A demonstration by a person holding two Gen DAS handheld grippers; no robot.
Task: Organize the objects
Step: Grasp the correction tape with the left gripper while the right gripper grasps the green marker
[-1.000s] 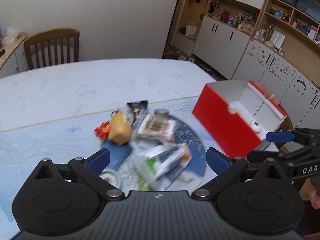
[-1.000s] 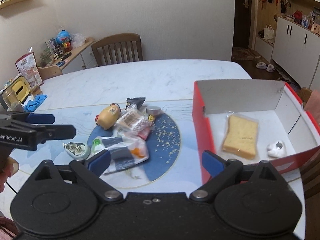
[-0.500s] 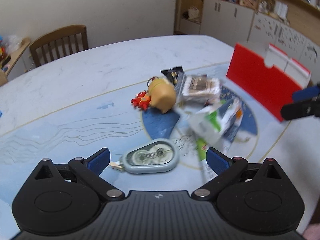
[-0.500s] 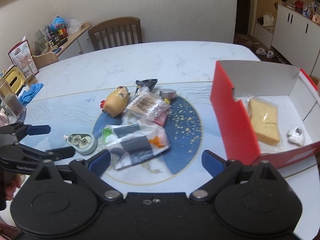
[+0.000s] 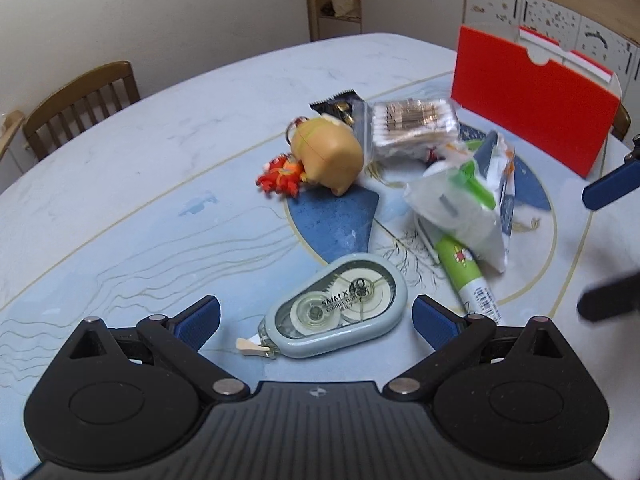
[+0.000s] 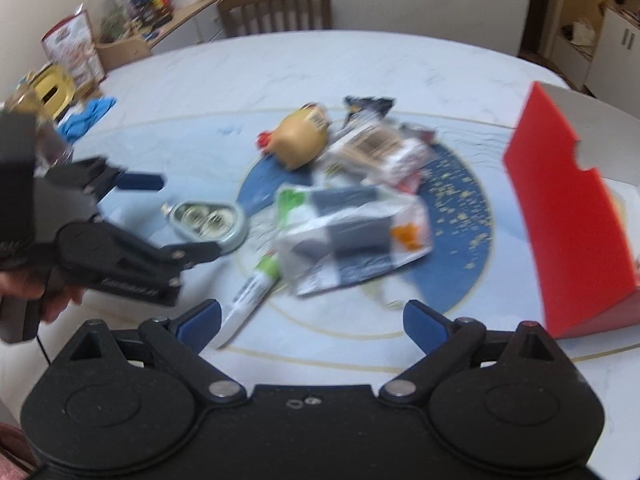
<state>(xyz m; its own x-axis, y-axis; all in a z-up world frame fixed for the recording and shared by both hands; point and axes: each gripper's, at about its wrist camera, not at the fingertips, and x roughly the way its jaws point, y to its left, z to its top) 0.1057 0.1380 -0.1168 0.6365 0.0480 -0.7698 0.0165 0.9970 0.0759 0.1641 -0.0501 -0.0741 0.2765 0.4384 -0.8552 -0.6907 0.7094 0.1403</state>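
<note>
A grey correction tape dispenser (image 5: pixel 334 308) lies flat on the table between the open fingers of my left gripper (image 5: pixel 316 318), untouched; the right wrist view shows the dispenser (image 6: pixel 208 220) with the left gripper (image 6: pixel 176 216) straddling it. Behind it sits a pile: a tan figurine keychain (image 5: pixel 326 156) with a red charm, a cotton swab pack (image 5: pixel 412 124), a white plastic bag (image 5: pixel 464 204) and a green-white tube (image 5: pixel 466 272). My right gripper (image 6: pixel 312 318) hovers open and empty in front of the bag (image 6: pixel 356 236). A red box (image 6: pixel 568 220) stands to the right.
The round marble-patterned table (image 5: pixel 120 184) has bare surface left of the pile. Wooden chairs (image 5: pixel 76 100) stand behind the table. A blue cloth (image 6: pixel 86 114) and clutter sit at the far left. Cabinets (image 5: pixel 540 8) line the back wall.
My left gripper has swung left and down from over the pile until its open fingers bracket the correction tape. My right gripper has shifted left, away from the red box, toward the bag.
</note>
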